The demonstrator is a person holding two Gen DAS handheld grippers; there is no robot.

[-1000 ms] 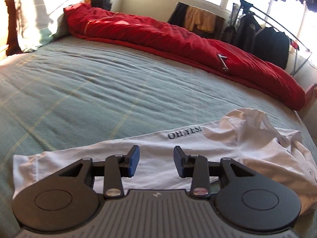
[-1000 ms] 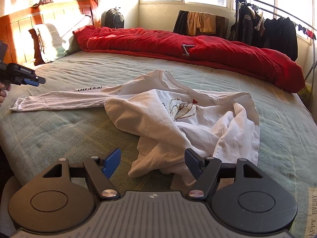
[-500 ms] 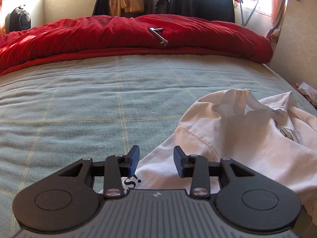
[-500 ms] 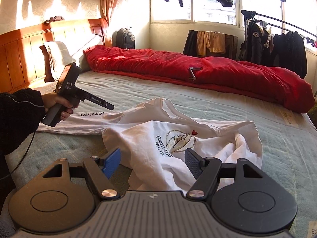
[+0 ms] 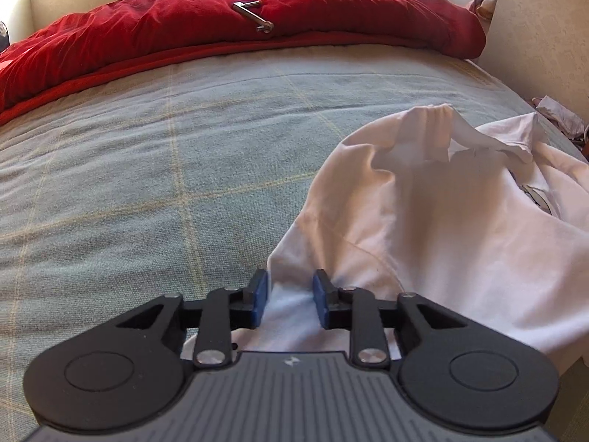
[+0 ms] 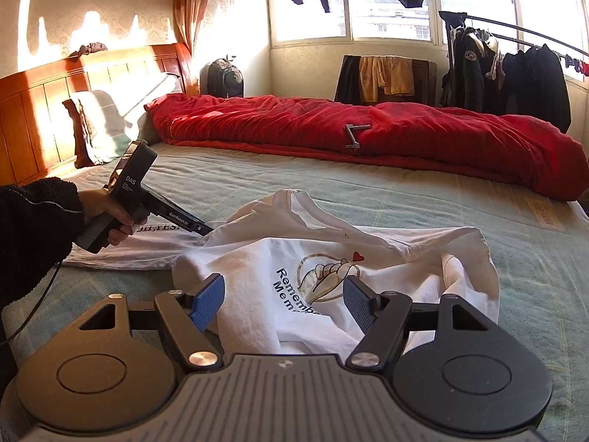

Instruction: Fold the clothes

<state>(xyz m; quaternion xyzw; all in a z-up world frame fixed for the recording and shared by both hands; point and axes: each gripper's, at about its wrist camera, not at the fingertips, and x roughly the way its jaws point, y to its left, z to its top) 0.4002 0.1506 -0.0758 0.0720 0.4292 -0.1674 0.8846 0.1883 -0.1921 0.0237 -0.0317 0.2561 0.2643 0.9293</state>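
The white shirt (image 5: 423,221) lies crumpled on the green checked bed cover (image 5: 147,184). In the left wrist view it fills the lower right of the frame. The left gripper (image 5: 288,287) is at the bottom centre, at the left edge of the shirt. A fold of the cloth fills the narrow gap between its two blue pads (image 5: 259,296) and touches both of them, so the tool is clamped on the shirt. Creases in the cloth run out from the pads.

In the right wrist view, a hand (image 6: 110,213) at middle left holds this gripper, and its tip meets the shirt where the long sleeve (image 6: 147,246) with black letters joins the body. The right gripper (image 6: 283,294) is at the bottom centre with its pads wide apart and holds nothing. The printed front of the shirt shows in the gap between the pads. I cannot tell whether the pads touch the cloth.

A red quilt (image 5: 184,25) lies across the top of the frame, well apart from the shirt.
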